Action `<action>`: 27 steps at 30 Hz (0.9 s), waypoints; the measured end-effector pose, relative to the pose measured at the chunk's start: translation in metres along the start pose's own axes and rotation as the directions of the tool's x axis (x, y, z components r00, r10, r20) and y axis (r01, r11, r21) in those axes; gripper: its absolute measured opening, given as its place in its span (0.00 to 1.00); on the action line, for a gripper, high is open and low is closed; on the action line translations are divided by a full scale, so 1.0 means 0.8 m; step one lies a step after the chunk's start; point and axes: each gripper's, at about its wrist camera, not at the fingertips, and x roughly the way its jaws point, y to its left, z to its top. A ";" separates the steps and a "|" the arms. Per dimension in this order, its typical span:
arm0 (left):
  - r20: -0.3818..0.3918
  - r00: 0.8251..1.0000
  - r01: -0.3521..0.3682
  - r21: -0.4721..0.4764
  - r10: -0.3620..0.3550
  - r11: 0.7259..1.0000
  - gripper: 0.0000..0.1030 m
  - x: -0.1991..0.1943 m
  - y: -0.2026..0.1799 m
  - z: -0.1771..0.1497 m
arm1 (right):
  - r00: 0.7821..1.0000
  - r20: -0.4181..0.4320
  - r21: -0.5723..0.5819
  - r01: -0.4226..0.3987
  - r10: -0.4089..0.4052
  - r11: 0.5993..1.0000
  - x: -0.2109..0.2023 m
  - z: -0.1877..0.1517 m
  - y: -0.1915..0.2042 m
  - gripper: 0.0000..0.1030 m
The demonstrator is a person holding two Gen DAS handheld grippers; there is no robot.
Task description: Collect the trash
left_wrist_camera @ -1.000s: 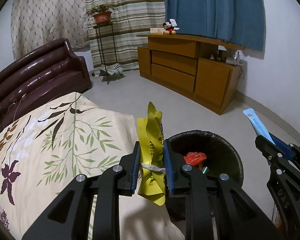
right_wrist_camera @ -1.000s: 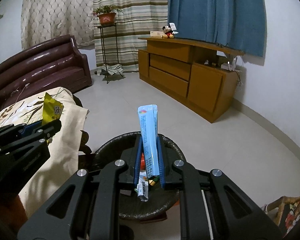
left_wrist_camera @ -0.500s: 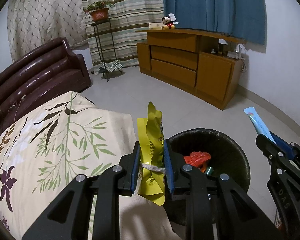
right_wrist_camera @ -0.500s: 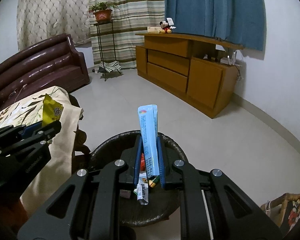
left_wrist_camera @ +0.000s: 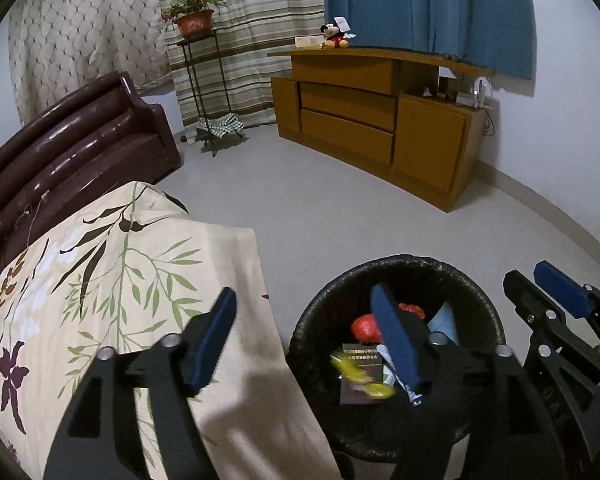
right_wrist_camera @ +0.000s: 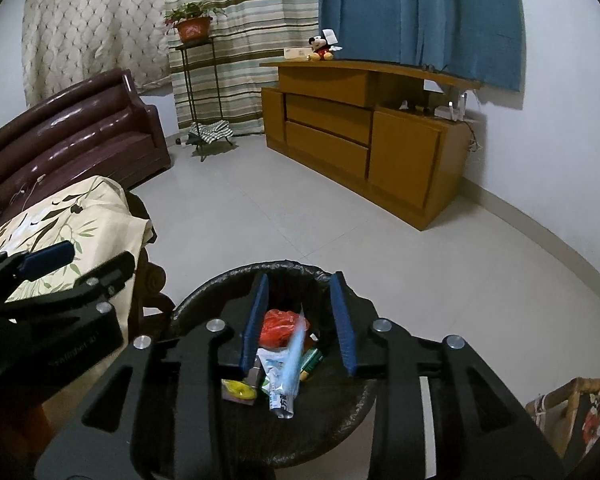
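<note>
— Two wrappers are loose, and both of your tools let them go. Your left hand-held gripper (left_wrist_camera: 304,334) has just been opening; its jaws stand wide apart with nothing between them. The yellow wrapper (left_wrist_camera: 360,376) is blurred, below and ahead of the right-side finger, inside the bin (left_wrist_camera: 312,344).

— And my right one?

— Your right hand-held gripper (right_wrist_camera: 300,320) has just been opening too. Its jaws are apart, and the blue sachet (right_wrist_camera: 294,356) is a blur between them, touching neither pad, over the bin's mouth. Beneath it you can see a red bag (right_wrist_camera: 278,326), a white packet (right_wrist_camera: 274,362) and a green piece (right_wrist_camera: 312,360) lying in the bin.

— Where's the bin from my hands?

— Directly under your right tool. For your left tool it sits ahead and to the right, just beside the draped cloth (left_wrist_camera: 112,280) with the leaf print. From the left camera, your right tool shows at the far right edge, beside the bin's rim.
</note>
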 end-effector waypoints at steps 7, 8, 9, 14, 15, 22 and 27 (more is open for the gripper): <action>0.003 1.000 -0.005 -0.009 0.005 1.000 0.71 -0.002 0.003 -0.001 | 1.000 0.024 0.003 0.016 -0.016 1.000 -0.011 0.001 -0.002 0.45; 0.003 1.000 -0.006 -0.010 0.006 1.000 0.72 -0.003 0.005 0.000 | 1.000 0.026 0.003 0.018 -0.018 1.000 -0.012 0.001 -0.004 0.48; 0.004 1.000 -0.009 -0.013 0.009 1.000 0.72 -0.003 0.006 0.000 | 0.999 0.029 0.003 0.021 -0.021 1.000 -0.014 0.001 -0.005 0.50; 0.005 1.000 -0.010 -0.014 0.010 1.000 0.73 -0.008 0.009 -0.003 | 0.999 0.031 0.011 0.037 -0.037 0.999 -0.023 -0.002 -0.008 0.57; 0.004 1.000 -0.011 -0.013 0.012 1.000 0.73 -0.008 0.009 -0.003 | 0.999 0.028 0.013 0.038 -0.038 0.999 -0.025 -0.003 -0.009 0.58; -0.001 1.000 -0.024 -0.019 0.024 1.000 0.75 -0.030 0.024 -0.028 | 1.000 0.016 0.016 0.026 -0.027 1.000 -0.046 -0.012 -0.008 0.67; -0.005 0.999 -0.052 -0.021 0.052 0.998 0.77 -0.051 0.035 -0.045 | 1.000 0.015 -0.003 0.026 -0.026 1.000 -0.066 -0.017 0.002 0.69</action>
